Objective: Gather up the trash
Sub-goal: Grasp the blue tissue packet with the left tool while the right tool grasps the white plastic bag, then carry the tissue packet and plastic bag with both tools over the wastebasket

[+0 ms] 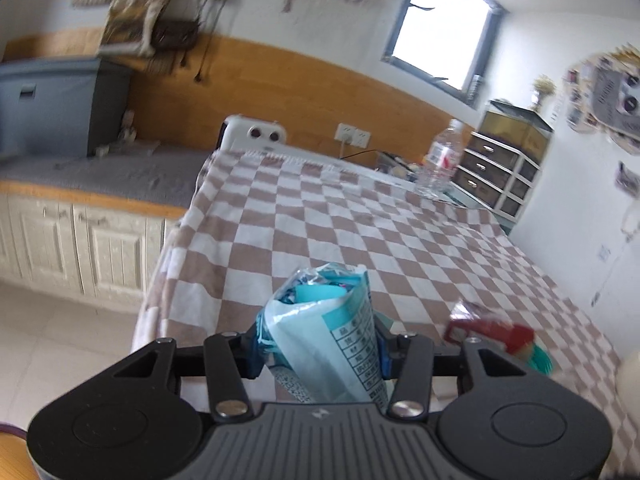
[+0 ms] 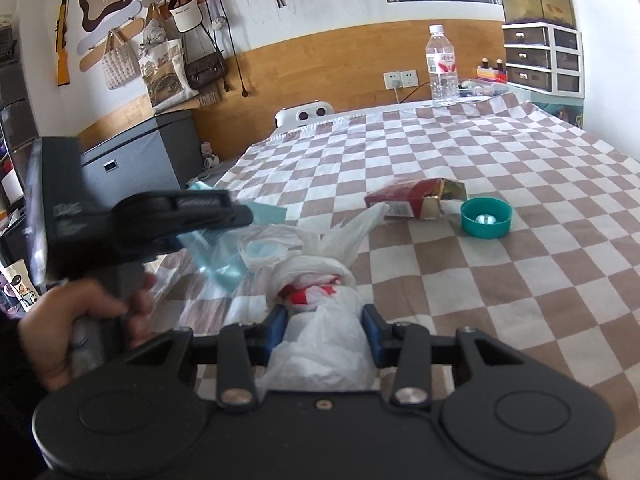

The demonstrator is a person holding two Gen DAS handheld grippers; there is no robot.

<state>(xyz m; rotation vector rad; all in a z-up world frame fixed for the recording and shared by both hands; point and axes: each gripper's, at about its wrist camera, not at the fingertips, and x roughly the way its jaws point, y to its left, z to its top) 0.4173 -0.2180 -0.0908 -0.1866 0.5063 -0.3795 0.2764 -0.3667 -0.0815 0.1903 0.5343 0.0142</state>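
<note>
We see the left gripper (image 1: 320, 344) clamped on a pale blue wrapper (image 1: 328, 332) printed with a table of Chinese characters, too blurred to read; its long axis points away, above the checkered cloth (image 1: 360, 216). Only the right wrist view shows the right gripper (image 2: 325, 330) closed on a knotted white plastic bag (image 2: 320, 320). Beyond it lie a red carton (image 2: 412, 198) and teal cap (image 2: 486, 217), with a red-labelled water bottle (image 2: 441, 66) far right.
</note>
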